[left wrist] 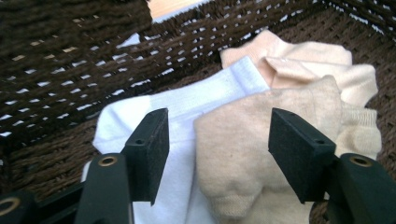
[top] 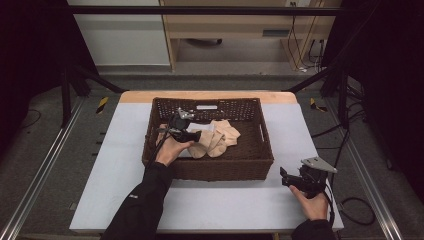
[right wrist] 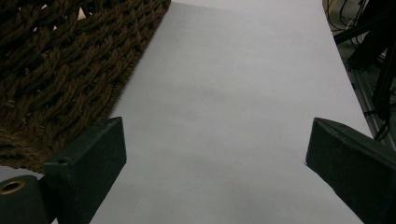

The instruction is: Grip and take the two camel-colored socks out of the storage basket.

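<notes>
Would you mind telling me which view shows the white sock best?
The left gripper view: the white sock lies close up between the open jaws, partly under a beige sock, in the basket. The high view shows a small white patch behind the left gripper.

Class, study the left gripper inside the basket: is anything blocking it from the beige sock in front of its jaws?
Nothing visible does. The left gripper stands open, with the beige sock lying directly between its jaws, inside the basket.

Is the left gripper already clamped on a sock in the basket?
No. The left gripper stands open, its pads clear on either side of the beige sock inside the basket.
</notes>
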Motion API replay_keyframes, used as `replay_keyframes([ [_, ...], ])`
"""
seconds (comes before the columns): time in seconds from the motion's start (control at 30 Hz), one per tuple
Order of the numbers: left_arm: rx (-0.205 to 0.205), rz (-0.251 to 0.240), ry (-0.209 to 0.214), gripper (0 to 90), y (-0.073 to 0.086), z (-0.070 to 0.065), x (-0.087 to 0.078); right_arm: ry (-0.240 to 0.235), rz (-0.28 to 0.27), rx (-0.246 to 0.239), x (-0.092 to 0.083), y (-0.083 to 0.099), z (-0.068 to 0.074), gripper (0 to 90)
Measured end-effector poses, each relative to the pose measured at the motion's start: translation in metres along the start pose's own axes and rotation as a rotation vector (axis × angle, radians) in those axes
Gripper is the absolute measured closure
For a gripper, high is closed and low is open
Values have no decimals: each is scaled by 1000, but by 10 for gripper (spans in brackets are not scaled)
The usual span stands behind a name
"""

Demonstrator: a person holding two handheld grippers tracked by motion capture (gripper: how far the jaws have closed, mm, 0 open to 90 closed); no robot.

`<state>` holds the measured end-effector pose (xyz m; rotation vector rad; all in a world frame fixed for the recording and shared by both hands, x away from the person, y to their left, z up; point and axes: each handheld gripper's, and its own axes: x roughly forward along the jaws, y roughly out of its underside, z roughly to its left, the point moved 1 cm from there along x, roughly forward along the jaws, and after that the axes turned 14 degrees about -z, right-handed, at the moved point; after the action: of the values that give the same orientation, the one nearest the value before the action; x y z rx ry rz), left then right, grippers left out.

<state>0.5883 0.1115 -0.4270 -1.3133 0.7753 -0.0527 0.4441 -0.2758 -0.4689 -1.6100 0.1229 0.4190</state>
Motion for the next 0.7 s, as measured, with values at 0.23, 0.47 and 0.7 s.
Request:
replay_keyframes([
  [0.23,2,34,13,380,4,-1,4,-1,3,-1,0,0,1,53],
  [0.47,15,71,38,547,5,-4,4,-2,8,-6,1,1,1,53],
  [0.7,14,125,54,798,6,-5,2,0,8,-9,1,1,1,55],
])
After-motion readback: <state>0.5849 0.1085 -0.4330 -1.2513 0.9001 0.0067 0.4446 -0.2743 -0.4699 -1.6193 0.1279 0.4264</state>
